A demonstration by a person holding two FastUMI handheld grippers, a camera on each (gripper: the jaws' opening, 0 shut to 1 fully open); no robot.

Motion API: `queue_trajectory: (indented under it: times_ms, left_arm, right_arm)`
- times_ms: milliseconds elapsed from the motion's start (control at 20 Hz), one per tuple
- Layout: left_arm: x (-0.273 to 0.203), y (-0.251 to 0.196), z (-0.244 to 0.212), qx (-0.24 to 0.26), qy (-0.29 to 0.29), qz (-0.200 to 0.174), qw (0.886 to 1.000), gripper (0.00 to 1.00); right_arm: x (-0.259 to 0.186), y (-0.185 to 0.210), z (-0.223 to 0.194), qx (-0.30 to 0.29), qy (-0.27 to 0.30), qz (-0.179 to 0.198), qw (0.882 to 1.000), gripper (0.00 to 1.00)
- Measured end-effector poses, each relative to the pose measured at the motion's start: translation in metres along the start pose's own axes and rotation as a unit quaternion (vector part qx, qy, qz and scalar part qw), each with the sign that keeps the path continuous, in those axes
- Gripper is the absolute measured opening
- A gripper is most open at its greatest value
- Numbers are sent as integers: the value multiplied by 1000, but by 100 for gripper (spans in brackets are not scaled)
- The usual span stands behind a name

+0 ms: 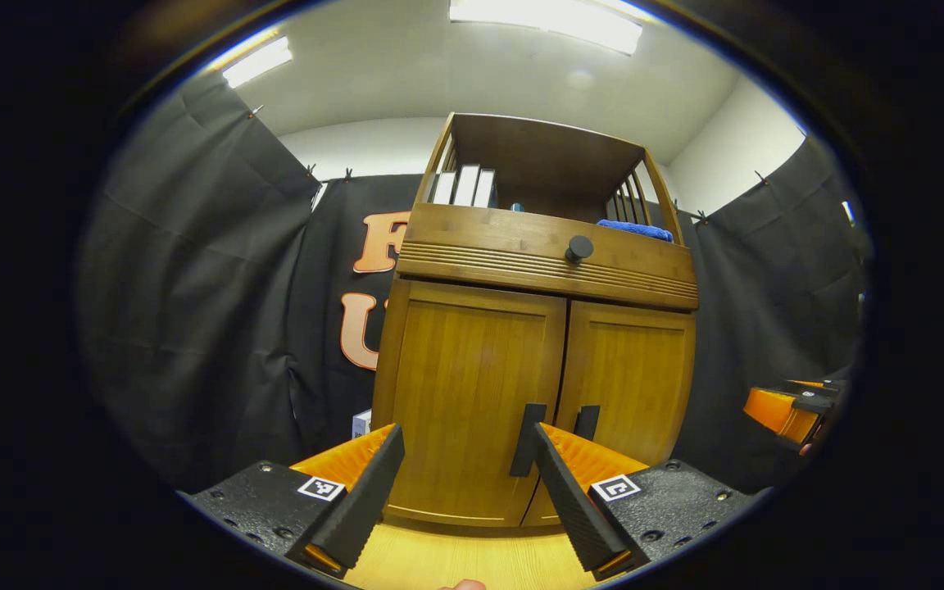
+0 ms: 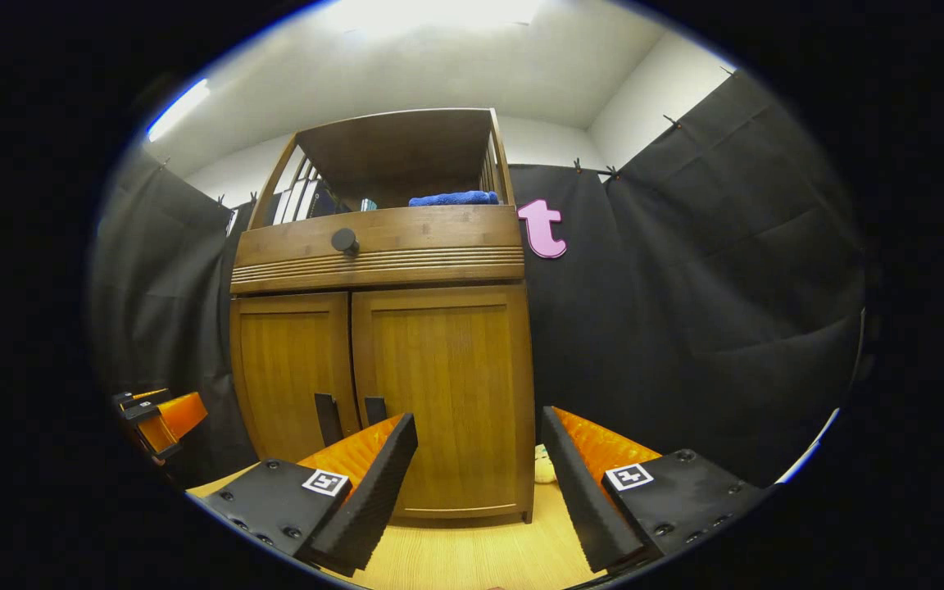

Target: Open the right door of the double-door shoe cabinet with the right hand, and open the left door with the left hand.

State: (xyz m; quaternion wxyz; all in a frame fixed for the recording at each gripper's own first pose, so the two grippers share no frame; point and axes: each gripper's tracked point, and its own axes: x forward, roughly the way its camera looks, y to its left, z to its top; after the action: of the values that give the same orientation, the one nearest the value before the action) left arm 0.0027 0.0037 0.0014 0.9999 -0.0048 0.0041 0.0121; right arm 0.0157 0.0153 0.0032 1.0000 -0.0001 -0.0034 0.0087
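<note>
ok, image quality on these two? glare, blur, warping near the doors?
Left gripper view: ceiling lights blown out, cabinet sharp, its edges bowed by the fisheye, door handles readable. Right gripper view: ceiling glare washes the top, cabinet evenly lit and in focus, sides curved; no motion blur in either view.

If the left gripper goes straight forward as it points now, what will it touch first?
Most likely the left door of the shoe cabinet, still closed; the open left gripper aims at its lower panel, beside its handle. Depth is unclear.
</note>
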Motion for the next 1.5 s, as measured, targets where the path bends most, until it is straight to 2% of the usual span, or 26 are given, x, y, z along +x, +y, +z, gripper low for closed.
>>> queue_trajectory:
  times_ms: [50, 100, 150, 250, 300, 350, 450, 500, 650, 700, 800, 850, 900, 1000, 1050, 1150, 1200, 1250, 1300, 1350, 1500]
  left_arm:
    - [1, 0, -1, -2, 2, 0, 1000, 91]
    - [2, 1, -2, -2, 3, 0, 1000, 92]
    - [4, 2, -2, -2, 3, 2, 1000, 95]
    - [10, 6, -1, 0, 4, 4, 1000, 95]
    - [14, 7, -1, 2, 5, 4, 1000, 92]
    - [16, 9, -1, 4, 4, 5, 1000, 95]
    - [16, 10, -3, 5, 5, 6, 1000, 91]
    - [15, 10, -3, 6, 6, 6, 1000, 94]
    - [14, 16, -3, 5, 5, 14, 1000, 95]
    - [16, 17, -4, 6, 6, 15, 1000, 91]
    - [17, 19, -3, 12, 7, 17, 1000, 94]
    - [16, 21, -2, 16, 6, 19, 1000, 91]
    - [16, 23, 0, 19, 3, 22, 1000, 91]
    - [16, 26, 3, 23, -2, 28, 999, 91]
    - [16, 27, 5, 23, -4, 30, 999, 94]
    - [16, 31, 6, 26, -6, 36, 999, 94]
    - [16, 33, 7, 28, -8, 38, 999, 94]
    - [16, 34, 7, 29, -9, 41, 999, 94]
    - [15, 36, 8, 31, -10, 43, 999, 94]
    - [14, 37, 9, 33, -11, 46, 998, 94]
    - [11, 39, 8, 32, -13, 49, 998, 94]
  right_arm:
    - [3, 3, 2, 0, -3, 2, 1000, 98]
    - [6, 7, 2, 0, -2, 7, 1000, 94]
    - [11, 13, 0, 2, 1, 14, 1000, 98]
    - [21, 25, 1, 6, 0, 29, 1000, 100]
    - [29, 31, 3, 6, -3, 35, 999, 94]
    - [40, 38, 4, 8, -5, 43, 999, 98]
    - [66, 55, -4, 13, 1, 63, 998, 98]
    - [76, 61, -7, 15, 4, 70, 997, 98]
    - [109, 86, -15, 16, 12, 88, 996, 98]
    - [120, 96, -17, 15, 12, 93, 995, 98]
    - [141, 112, -25, 11, 17, 105, 994, 98]
    - [150, 117, -31, 8, 23, 107, 994, 94]
    - [157, 122, -37, 7, 27, 109, 994, 98]
    - [176, 131, -50, 4, 36, 109, 993, 98]
    - [185, 134, -60, 4, 44, 109, 993, 98]
    - [195, 138, -77, 2, 56, 108, 993, 94]
    - [202, 138, -85, -2, 62, 104, 993, 98]
    - [207, 140, -93, -4, 69, 100, 993, 94]
    - [213, 143, -100, -2, 77, 99, 992, 94]
    - [217, 145, -105, 2, 85, 98, 991, 99]
    - [220, 142, -114, 9, 94, 88, 992, 94]
